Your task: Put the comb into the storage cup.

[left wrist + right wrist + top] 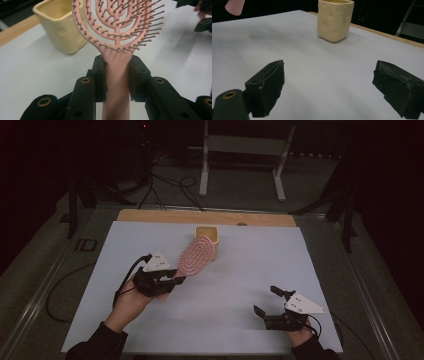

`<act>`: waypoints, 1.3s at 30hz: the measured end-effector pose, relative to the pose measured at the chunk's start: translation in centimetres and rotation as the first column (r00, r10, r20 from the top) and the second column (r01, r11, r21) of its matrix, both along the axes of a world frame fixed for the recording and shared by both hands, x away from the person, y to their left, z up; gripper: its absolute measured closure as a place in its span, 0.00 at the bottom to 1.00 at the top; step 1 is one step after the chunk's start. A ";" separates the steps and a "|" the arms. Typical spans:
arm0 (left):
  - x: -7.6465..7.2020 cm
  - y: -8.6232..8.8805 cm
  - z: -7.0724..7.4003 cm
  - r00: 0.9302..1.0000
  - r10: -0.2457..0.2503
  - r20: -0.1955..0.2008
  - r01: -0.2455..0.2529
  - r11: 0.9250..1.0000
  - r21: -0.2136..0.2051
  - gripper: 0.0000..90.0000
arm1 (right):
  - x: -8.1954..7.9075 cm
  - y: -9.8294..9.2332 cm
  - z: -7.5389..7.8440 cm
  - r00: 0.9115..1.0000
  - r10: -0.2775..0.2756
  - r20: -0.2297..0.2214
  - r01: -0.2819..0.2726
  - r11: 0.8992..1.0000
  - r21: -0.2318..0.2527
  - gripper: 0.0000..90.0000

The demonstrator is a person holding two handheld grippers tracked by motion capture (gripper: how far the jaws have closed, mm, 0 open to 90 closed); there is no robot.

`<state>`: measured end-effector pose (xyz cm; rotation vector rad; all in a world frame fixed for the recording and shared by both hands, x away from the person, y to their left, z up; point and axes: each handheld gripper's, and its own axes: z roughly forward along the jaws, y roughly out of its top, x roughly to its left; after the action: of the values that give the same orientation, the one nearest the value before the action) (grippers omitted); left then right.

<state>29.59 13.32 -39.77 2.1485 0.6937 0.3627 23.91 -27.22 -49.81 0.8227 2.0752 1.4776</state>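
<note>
From the high view you just get the pink hairbrush [196,256] held up off the white table [240,285], its head in front of the yellow cup [208,234]. The left gripper view gives the real detail: the left gripper [117,75] pinches the brush handle between both pads, bristles facing the camera. The right gripper [329,87] rests low, jaws spread wide, nothing in them.

The high view is dim, its surroundings nearly black. Both gripper views are brighter, evenly lit with soft shadows; nearest jaws slightly blurred.
</note>
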 end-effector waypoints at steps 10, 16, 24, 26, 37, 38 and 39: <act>1.5 -1.4 1.4 0.998 0.012 0.069 -0.007 0.997 -0.073 0.78 | 0.0 -0.1 0.0 1.000 0.002 0.003 -0.002 1.000 0.002 0.11; 2.5 -2.0 2.5 0.992 0.040 0.123 -0.024 0.991 -0.130 0.78 | 0.0 -0.1 0.0 1.000 0.004 0.004 -0.004 1.000 0.003 0.11; 4.2 -2.9 3.3 0.986 0.082 0.145 -0.053 0.980 -0.192 0.78 | 0.0 -0.1 0.0 1.000 0.004 0.001 -0.004 1.000 0.002 0.11; 4.6 -3.2 3.6 0.985 0.081 0.152 -0.050 0.979 -0.196 0.78 | 0.0 -0.1 0.0 1.000 0.006 0.002 -0.006 1.000 0.005 0.11; 7.6 -3.7 4.2 0.979 0.104 0.174 -0.046 0.950 -0.309 0.78 | 0.0 -0.2 0.0 1.000 0.007 0.001 -0.007 1.000 0.011 0.11; 7.9 -3.7 4.2 0.980 0.100 0.173 -0.040 0.946 -0.321 0.78 | 0.0 -0.2 0.0 1.000 0.008 0.000 -0.008 1.000 0.011 0.11; 8.2 -3.7 4.2 0.979 0.099 0.175 -0.035 0.942 -0.334 0.78 | 0.0 -0.2 0.0 1.000 0.007 -0.002 -0.007 1.000 0.010 0.11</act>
<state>37.76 9.64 -35.55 1.7507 0.6681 0.4485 23.88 -27.38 -49.80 0.8213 2.0757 1.4924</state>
